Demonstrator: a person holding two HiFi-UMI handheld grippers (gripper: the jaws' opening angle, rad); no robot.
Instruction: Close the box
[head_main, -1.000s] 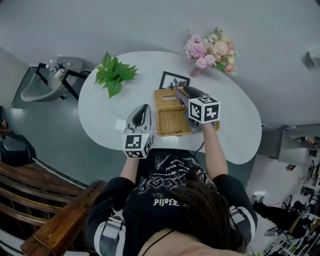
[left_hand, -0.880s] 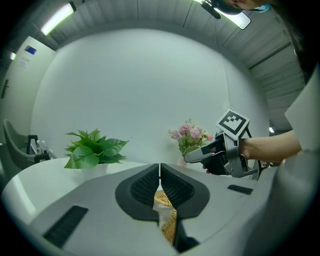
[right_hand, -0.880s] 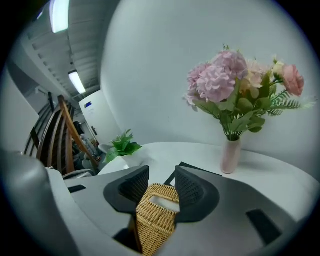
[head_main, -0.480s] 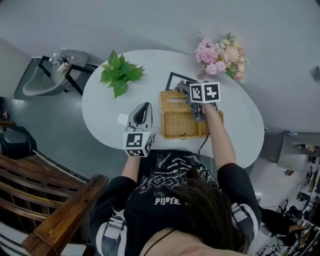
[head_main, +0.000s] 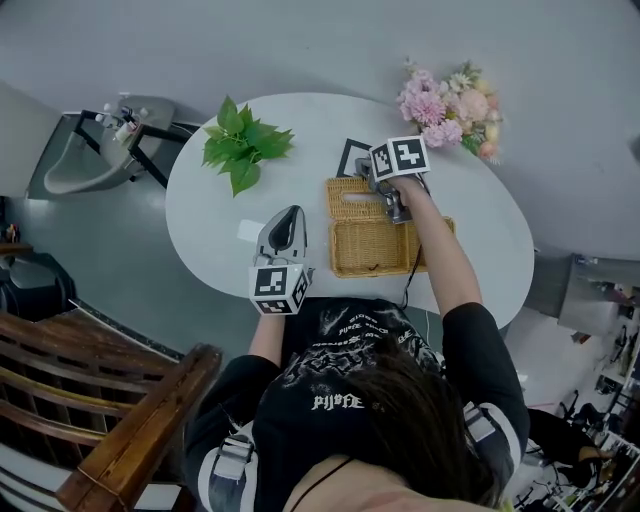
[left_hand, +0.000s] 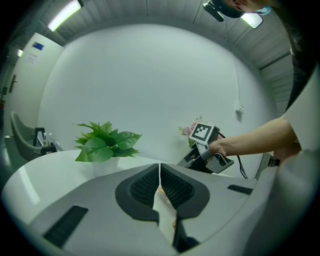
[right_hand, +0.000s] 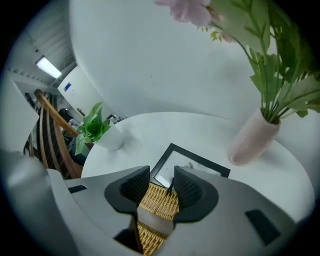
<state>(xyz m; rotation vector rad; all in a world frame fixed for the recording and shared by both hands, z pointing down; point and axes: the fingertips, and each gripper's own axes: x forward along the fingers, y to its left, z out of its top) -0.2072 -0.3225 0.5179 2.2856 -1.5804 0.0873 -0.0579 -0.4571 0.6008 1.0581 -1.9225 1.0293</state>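
A wicker box (head_main: 372, 246) stands open on the round white table (head_main: 480, 225), its lid (head_main: 350, 194) lying back on the far side. My right gripper (head_main: 372, 180) hovers over that lid. In the right gripper view the woven lid (right_hand: 159, 202) shows between the jaws of the right gripper (right_hand: 161, 182), which are closing; the pads stand a little apart from it. My left gripper (head_main: 285, 215) rests left of the box with its jaws together and nothing held. The left gripper view shows the left gripper (left_hand: 160, 172) and the right hand beyond it.
A black picture frame (head_main: 352, 155) lies just behind the lid. Pink flowers (head_main: 450, 105) in a pale vase (right_hand: 252, 137) stand at the back right, a potted green plant (head_main: 240, 145) at the back left. A small white card (head_main: 250, 230) lies by the left gripper. A wooden chair (head_main: 120, 430) stands at lower left.
The right gripper has travelled away from the person, from over the box's right side to its far lid. The left gripper has stayed in place.
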